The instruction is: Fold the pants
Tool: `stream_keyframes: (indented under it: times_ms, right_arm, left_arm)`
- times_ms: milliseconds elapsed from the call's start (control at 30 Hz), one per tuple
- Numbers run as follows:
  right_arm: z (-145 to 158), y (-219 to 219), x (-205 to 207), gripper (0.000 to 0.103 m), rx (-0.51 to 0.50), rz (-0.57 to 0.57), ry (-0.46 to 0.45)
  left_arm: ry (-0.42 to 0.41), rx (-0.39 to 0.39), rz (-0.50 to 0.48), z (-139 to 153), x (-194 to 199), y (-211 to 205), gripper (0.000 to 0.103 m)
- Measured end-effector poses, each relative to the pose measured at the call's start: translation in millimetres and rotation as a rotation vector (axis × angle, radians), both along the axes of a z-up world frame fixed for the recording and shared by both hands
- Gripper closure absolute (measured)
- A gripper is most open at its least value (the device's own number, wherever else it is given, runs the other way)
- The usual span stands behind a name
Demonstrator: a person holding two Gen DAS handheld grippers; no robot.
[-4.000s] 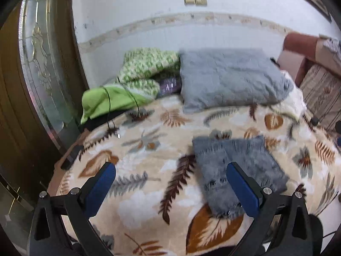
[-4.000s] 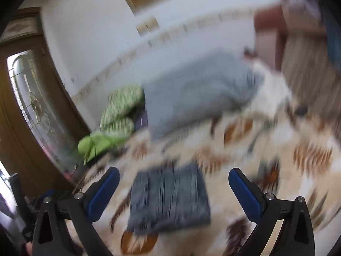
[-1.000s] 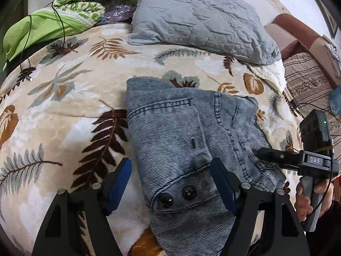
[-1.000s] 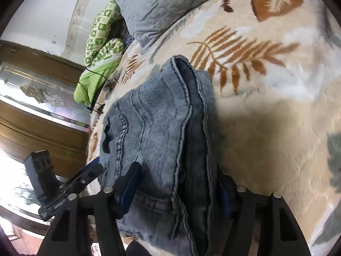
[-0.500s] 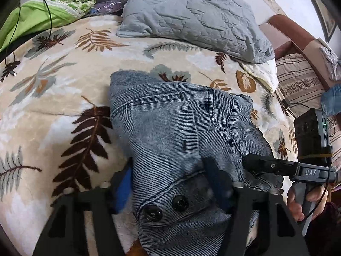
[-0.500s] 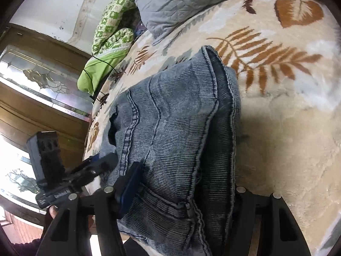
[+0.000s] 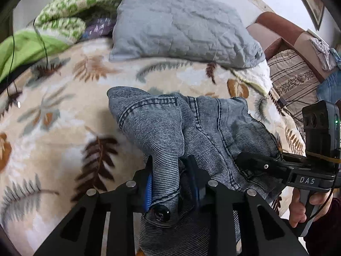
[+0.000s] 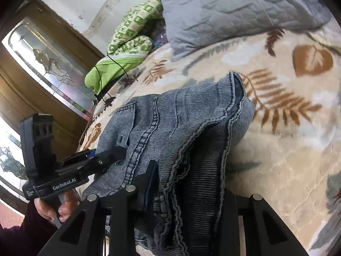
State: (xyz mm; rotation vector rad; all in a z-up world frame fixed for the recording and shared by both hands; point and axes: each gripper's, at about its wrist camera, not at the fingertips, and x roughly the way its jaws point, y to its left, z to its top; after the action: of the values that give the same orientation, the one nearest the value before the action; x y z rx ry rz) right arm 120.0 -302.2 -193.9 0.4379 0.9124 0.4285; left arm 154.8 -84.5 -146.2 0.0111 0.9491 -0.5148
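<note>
Both the left gripper [image 7: 173,183] and right gripper [image 8: 187,189] have their jaws clenched on the folded jeans [image 7: 191,128], lying near the grey pillow [image 7: 181,27].

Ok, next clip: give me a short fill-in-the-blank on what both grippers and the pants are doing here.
1. The left gripper is shut on the ____ end of the pants, beside a black button.
2. The right gripper is shut on the ____.
3. Behind the pants lies a ____ pillow.
4. The blanket under the pants has a ____ pattern.

Missing words: waistband; pants; grey; leaf
</note>
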Motion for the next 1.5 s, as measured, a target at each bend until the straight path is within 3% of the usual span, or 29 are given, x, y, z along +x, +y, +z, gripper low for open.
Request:
stream_keyframes:
  times_ms: [167,267,433,533,567,667,733,833,900,1033,1233,1300,1500]
  right_arm:
    - [21,-9,19,0.068,0.003,-0.028,-0.067]
    - [22,-17,40,0.068,0.019,-0.053,-0.070]
    - [-6,-23,74,0.068,0.048,-0.091,0.008]
    - [-40,-22,83,0.068,0.050,-0.115,0.116]
    - [-45,-24,81,0.067,0.072,-0.124,0.122]
    - [-46,-32,75,0.055,0.120,-0.183,0.155]
    - [-35,-33,68,0.055,0.094,-0.197,0.147]
    - [-6,-30,47,0.053,0.005,-0.216,0.085]
    - [17,-28,27,0.053,-0.057,-0.222,0.025]
    - [71,-12,-21,0.053,-0.164,-0.234,-0.123]
    - [137,18,-87,0.050,-0.258,-0.249,-0.306]
    - [153,28,-105,0.047,-0.267,-0.247,-0.364]
    - [191,52,-152,0.045,-0.306,-0.291,-0.474]
  left_arm:
    - [-0.075,0.013,-0.006,30,27,-11,0.073]
    - [-0.091,0.033,0.001,33,49,-19,0.073]
    - [-0.031,0.105,0.029,-1,78,-32,0.070]
    - [0.050,0.184,0.059,-37,85,-34,0.058]
    - [0.023,0.205,0.071,-42,81,-33,0.051]
    - [0.000,0.221,0.065,-36,72,-31,0.047]
    - [-0.018,0.222,0.071,-25,65,-29,0.047]
    - [-0.119,0.223,0.081,8,40,-22,0.043]
    - [-0.210,0.232,0.106,34,15,-16,0.026]
    - [-0.370,0.233,0.167,84,-34,-1,0.019]
    - [-0.467,0.238,0.257,133,-87,16,0.011]
    - [-0.494,0.240,0.295,146,-103,23,0.002]
    - [-0.602,0.269,0.368,179,-147,38,0.000]
